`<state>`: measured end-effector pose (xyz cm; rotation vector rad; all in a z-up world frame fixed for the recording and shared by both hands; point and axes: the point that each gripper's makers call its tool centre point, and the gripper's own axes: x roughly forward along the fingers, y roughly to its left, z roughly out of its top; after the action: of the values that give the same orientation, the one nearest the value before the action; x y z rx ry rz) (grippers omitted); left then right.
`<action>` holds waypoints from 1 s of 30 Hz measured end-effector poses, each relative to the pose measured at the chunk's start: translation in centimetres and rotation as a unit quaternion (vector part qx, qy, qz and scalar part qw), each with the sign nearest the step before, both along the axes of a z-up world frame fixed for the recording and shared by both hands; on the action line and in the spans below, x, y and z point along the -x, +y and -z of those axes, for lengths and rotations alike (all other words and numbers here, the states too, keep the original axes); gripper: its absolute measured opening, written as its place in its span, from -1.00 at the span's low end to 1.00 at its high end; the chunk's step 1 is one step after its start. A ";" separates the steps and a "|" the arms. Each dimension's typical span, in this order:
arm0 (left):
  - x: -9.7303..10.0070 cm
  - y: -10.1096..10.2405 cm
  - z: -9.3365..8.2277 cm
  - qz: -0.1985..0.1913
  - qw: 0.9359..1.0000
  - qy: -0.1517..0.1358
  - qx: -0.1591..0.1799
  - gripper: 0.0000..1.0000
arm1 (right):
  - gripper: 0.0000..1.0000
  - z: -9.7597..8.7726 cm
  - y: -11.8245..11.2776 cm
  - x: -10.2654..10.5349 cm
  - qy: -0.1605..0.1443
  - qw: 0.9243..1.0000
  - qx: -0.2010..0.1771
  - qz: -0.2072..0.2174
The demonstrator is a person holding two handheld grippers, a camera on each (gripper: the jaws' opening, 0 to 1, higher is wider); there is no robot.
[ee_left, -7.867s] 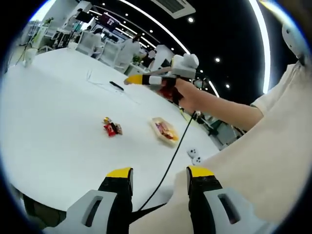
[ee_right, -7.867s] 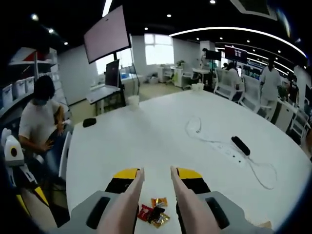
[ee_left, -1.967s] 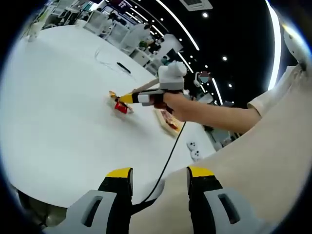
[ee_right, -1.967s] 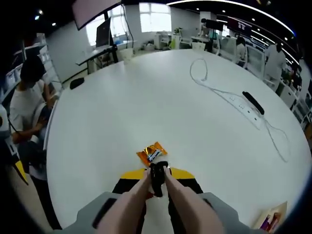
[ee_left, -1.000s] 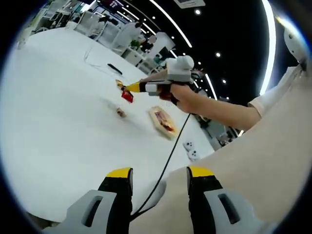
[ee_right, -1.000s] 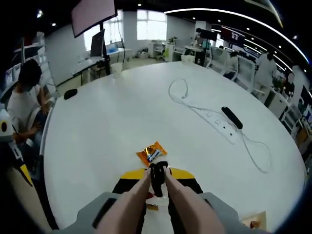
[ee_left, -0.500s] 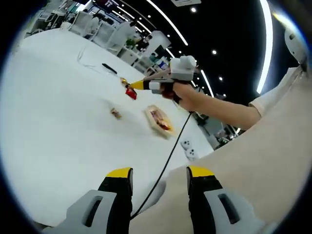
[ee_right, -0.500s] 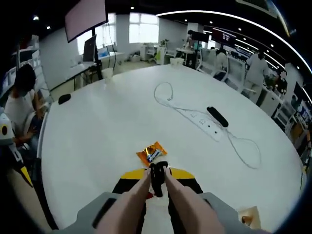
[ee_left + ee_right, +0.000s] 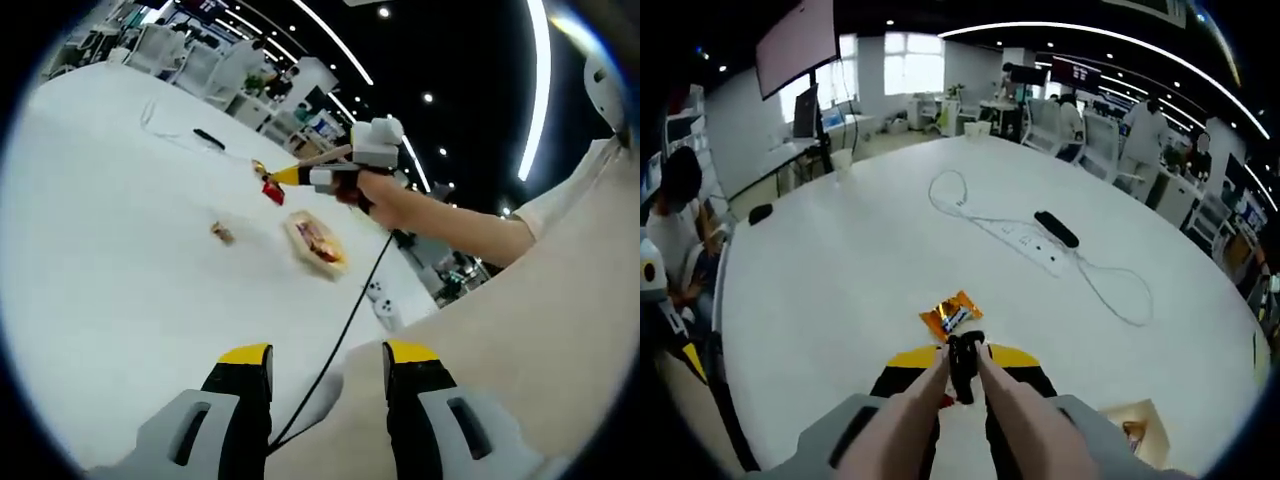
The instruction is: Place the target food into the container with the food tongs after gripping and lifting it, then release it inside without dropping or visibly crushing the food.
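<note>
Right gripper [image 9: 960, 352] is squeezing a pair of tan wooden food tongs [image 9: 1005, 420] shut on a dark-ended orange snack packet [image 9: 951, 314], held in the air over the big round white table [image 9: 880, 270]. The shallow tan container [image 9: 315, 243] with snacks inside sits on the table just beside it. Left gripper [image 9: 322, 362] hangs back with its jaws apart, holding nothing. One small wrapped snack [image 9: 222, 233] lies loose on the table.

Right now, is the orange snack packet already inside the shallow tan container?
No; the orange snack packet hangs at the tips of the wooden tongs, apart from the shallow tan container.
</note>
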<state>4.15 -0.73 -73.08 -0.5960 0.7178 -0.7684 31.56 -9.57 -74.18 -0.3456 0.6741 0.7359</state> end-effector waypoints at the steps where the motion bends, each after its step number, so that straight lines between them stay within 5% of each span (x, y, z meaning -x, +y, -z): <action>1: 0.0 -0.1 0.0 0.003 1.000 -0.001 0.000 -0.13 | -0.70 0.0 -0.4 -0.2 -0.001 1.000 -0.002 0.005; 30: 0.3 -3.1 -0.6 0.043 0.999 -0.013 -0.006 -0.13 | -0.69 -1.1 -8.6 0.0 -0.008 0.997 -0.012 0.082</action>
<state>3.89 -3.86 -72.52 -0.5461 0.7262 -0.8494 31.56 -18.19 -73.08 -0.2694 0.6700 0.5848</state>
